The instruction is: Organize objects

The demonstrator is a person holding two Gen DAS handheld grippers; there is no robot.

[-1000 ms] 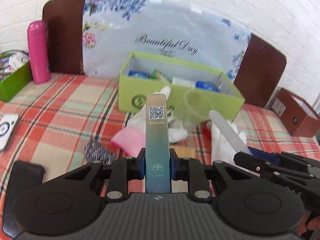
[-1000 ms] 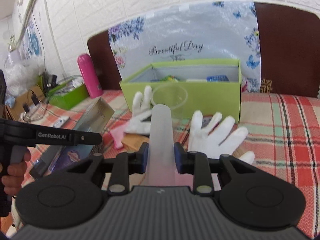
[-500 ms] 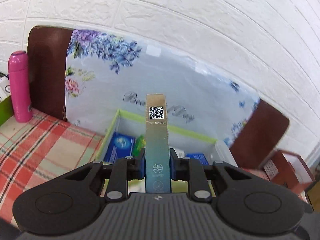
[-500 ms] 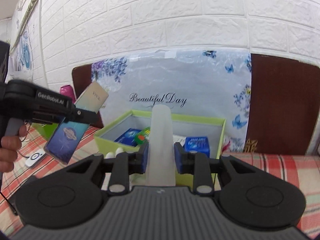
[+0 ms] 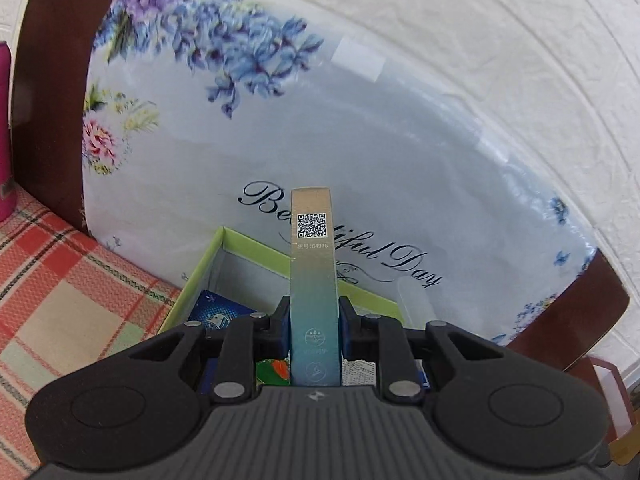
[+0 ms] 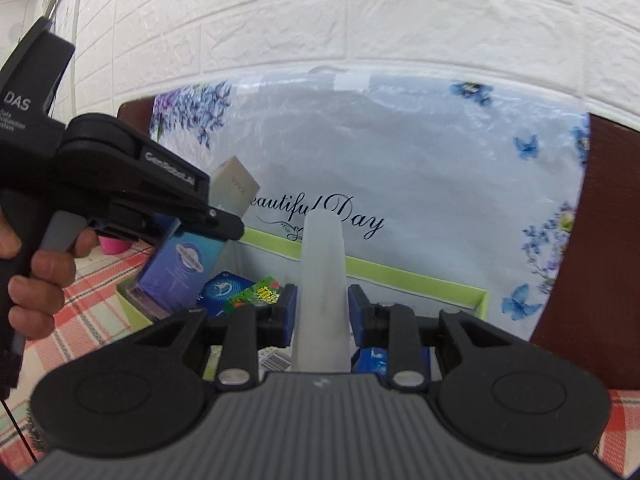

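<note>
My left gripper (image 5: 314,322) is shut on a tall gold-to-teal carton (image 5: 313,280) with a QR code, held above the left part of the open green box (image 5: 200,266). In the right wrist view the same carton (image 6: 188,256) hangs tilted over the green box (image 6: 400,276), gripped by the left gripper (image 6: 216,220). My right gripper (image 6: 322,312) is shut on a frosted white tube (image 6: 322,280), above the box's middle. Inside the box lie a blue packet (image 6: 222,294), a green packet (image 6: 256,296) and a blue box (image 6: 372,360).
A floral "Beautiful Day" bag (image 5: 320,132) leans on dark chair backs (image 5: 52,100) behind the box, against a white brick wall. A pink bottle (image 5: 6,136) stands at far left on the plaid tablecloth (image 5: 60,280). A brown box (image 5: 608,400) sits at right.
Both grippers have risen from the table and moved forward over the green box, still holding the carton and the tube. The gloves on the cloth have dropped out of view.
</note>
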